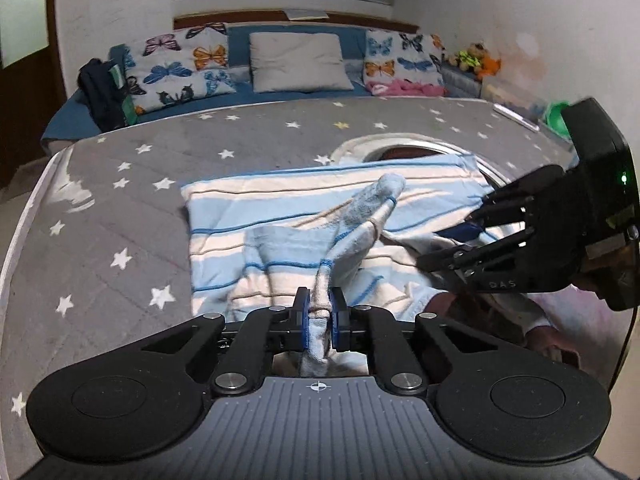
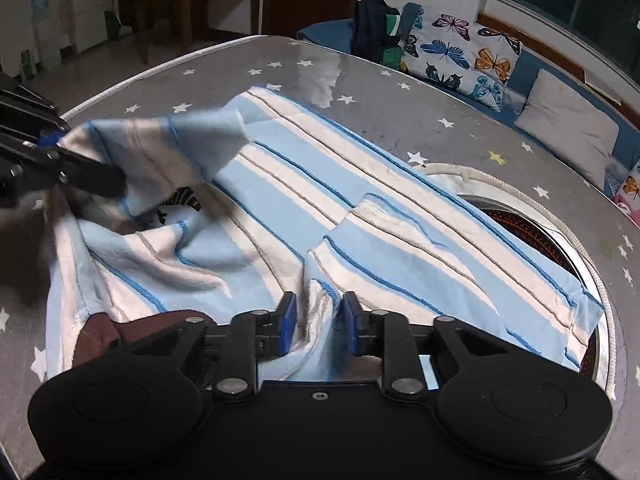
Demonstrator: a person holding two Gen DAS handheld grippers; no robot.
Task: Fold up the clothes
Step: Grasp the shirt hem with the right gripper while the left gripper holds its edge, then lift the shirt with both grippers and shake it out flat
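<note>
A light-blue and white striped shirt lies spread on the grey star-patterned table. My left gripper is shut on a bunched fold of the shirt and lifts it a little off the table; it also shows at the left of the right wrist view. My right gripper has its blue pads a hand's width apart around a ridge of the shirt's near edge; the pads do not press the cloth. The right gripper shows in the left wrist view over the shirt's right side.
A round hole with a white rim is set in the table, partly under the shirt. A blue sofa with butterfly cushions and a grey cushion stands behind the table. A dark bag sits on the sofa's left end.
</note>
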